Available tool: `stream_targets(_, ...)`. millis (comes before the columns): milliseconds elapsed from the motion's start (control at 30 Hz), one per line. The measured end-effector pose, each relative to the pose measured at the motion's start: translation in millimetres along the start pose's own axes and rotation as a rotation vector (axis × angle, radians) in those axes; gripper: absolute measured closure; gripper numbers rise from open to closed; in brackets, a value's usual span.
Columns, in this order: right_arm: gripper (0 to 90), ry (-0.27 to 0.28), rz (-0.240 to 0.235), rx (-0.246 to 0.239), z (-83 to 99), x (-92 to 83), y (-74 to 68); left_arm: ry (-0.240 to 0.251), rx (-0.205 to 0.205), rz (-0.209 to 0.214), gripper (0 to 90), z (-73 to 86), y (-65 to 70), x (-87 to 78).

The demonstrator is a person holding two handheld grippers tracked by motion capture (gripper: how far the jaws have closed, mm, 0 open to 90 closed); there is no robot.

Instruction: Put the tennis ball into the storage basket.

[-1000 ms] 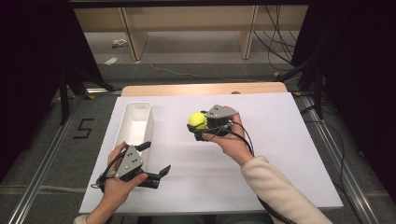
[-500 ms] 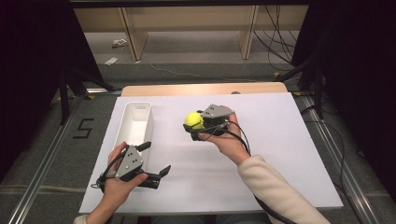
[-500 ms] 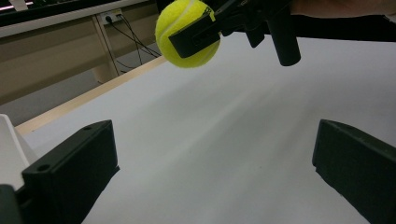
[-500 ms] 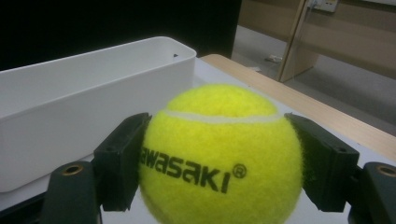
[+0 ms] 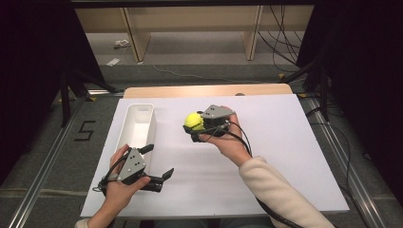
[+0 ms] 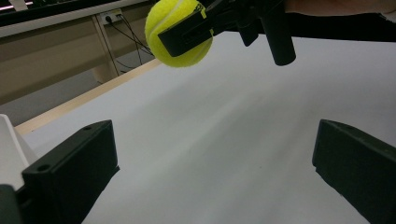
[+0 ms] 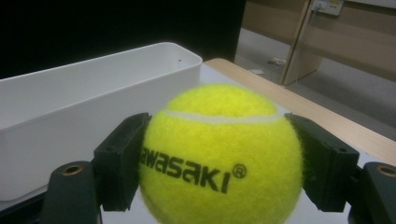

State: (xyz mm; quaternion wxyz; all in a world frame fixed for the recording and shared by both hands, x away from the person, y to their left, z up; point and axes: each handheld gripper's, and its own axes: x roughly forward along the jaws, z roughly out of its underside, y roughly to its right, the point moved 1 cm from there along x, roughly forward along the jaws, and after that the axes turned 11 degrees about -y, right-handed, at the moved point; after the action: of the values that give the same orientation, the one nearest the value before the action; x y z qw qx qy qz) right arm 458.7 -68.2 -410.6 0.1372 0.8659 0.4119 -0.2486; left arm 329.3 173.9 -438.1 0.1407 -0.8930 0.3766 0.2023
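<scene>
The right gripper (image 7: 219,163) was clamped on a fuzzy yellow tennis ball (image 7: 219,158) (printed "awasaki ®" in black), held above the table. A smooth white rectangular bin (image 7: 84,107) lay just beyond its jaws. The left gripper (image 5: 157,164) rested with its jaws apart.

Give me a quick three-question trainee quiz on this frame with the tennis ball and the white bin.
1. True or false: the right gripper is clamped on the tennis ball.
2. Multiple choice: the left gripper is A) open with nothing between its jaws, B) shut on the ball, C) inside the white bin.
3. Fill in: in the high view, the ball is held above the table, to the ____ of the bin.

Key
1. True; a black jaw presses each side of the ball.
2. A
3. right
</scene>
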Motion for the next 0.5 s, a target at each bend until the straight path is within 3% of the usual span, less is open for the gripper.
stream_targets(500, 26.3, 0.005, -0.004, -0.002, -4.5, 3.4, -2.9, 0.000, -0.001, 0.001, 0.0, 0.0, -0.1, 0.1)
